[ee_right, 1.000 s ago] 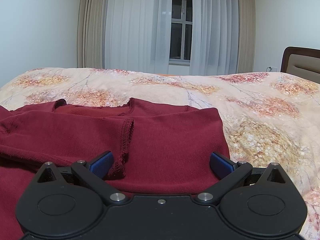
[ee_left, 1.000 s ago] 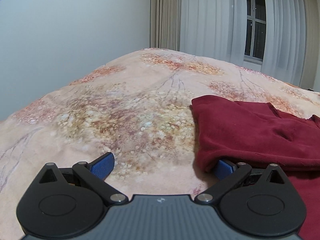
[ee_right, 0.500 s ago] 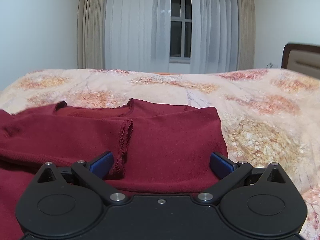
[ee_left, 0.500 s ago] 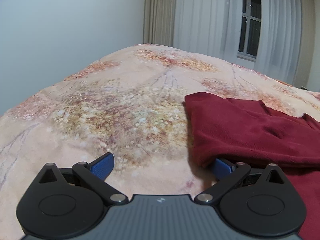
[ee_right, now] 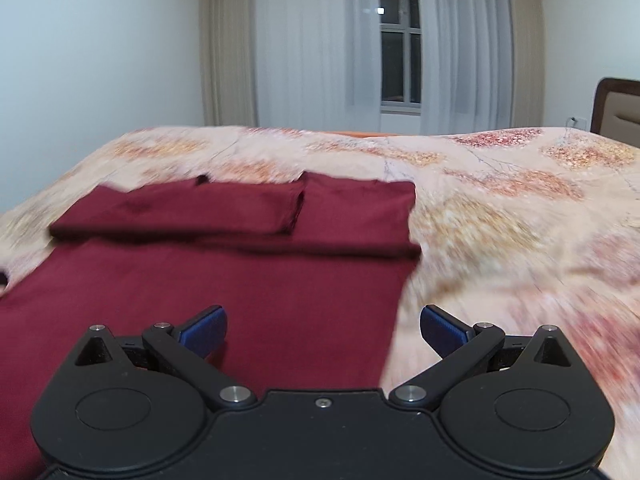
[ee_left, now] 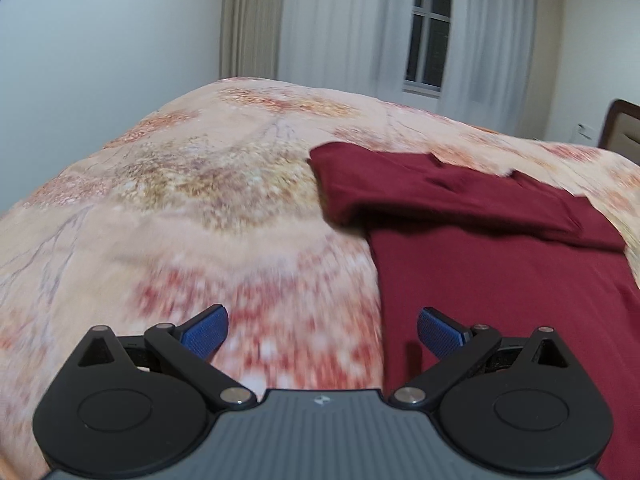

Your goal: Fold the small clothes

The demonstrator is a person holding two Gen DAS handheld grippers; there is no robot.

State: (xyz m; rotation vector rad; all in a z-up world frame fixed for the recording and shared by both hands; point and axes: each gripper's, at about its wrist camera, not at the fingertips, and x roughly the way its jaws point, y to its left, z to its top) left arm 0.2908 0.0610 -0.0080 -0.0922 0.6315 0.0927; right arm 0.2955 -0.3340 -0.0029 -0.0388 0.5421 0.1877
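A dark red knit top (ee_right: 224, 280) lies spread flat on a bed covered by a peach floral-print bedspread (ee_left: 180, 208), its far end folded back over itself into a thick band (ee_right: 180, 216) across the width of the garment; in the left wrist view the same dark red fabric fills the right side of the frame, the folded band running across its far part (ee_left: 448, 204). The left gripper (ee_left: 322, 332) hangs above the bed with its blue-padded fingers (ee_left: 206, 330) spread wide and gripping nothing, one over the bedspread and the other over the garment's near left edge; the right gripper (ee_right: 323, 330) is likewise splayed wide and empty, its left finger over the red cloth and its right finger (ee_right: 444, 330) over the bedspread, straddling the garment's right edge. Near parts of the bedspread are blurred in both views. Behind the bed, sheer white curtains (ee_right: 320, 48) flank a dark-paned window (ee_right: 400, 60), beige drapes hang beside them, and a brown padded headboard (ee_right: 616, 104) shows at the far right against a plain white wall (ee_left: 100, 60).
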